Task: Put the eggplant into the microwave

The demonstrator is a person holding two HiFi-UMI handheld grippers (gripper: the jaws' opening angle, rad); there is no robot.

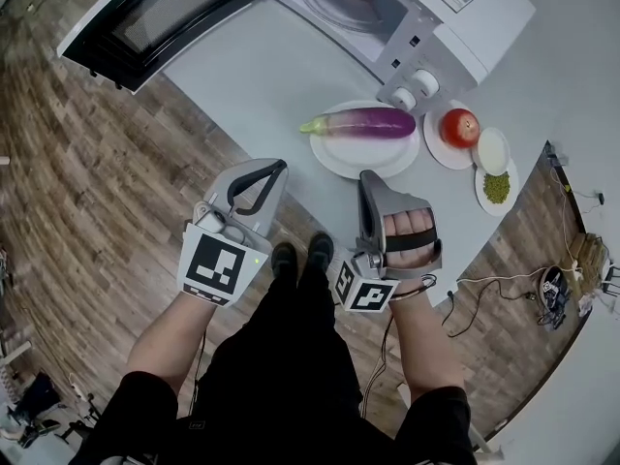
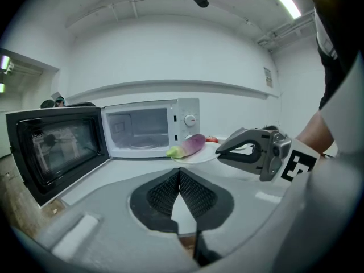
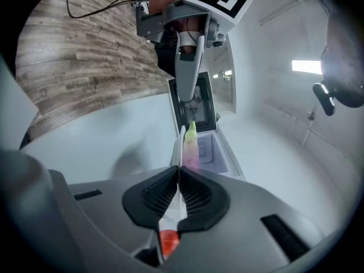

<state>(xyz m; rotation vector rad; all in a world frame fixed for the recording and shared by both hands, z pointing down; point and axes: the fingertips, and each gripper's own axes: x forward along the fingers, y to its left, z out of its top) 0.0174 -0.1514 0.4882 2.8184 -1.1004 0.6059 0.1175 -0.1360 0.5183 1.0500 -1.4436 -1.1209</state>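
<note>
A purple eggplant (image 1: 370, 122) with a green stem end lies on a white plate (image 1: 334, 159) on the pale counter, just in front of the open microwave (image 1: 426, 27). My right gripper (image 1: 367, 176) is turned on its side and shut on the plate's near rim (image 3: 177, 147); the eggplant (image 3: 190, 144) shows beyond its pads. My left gripper (image 1: 281, 169) hovers to the left of the plate, shut with nothing in it (image 2: 179, 175). In the left gripper view the eggplant (image 2: 190, 145) and plate (image 2: 203, 156) sit before the microwave cavity (image 2: 139, 131), with the right gripper (image 2: 219, 151) at the rim.
The microwave door (image 1: 155, 17) swings out to the left, past the counter's edge. Right of the eggplant plate stand a tomato (image 1: 460, 126) on a small plate, a white dish (image 1: 492, 150) and a dish of green peas (image 1: 496, 187). Wood floor lies below the counter edge.
</note>
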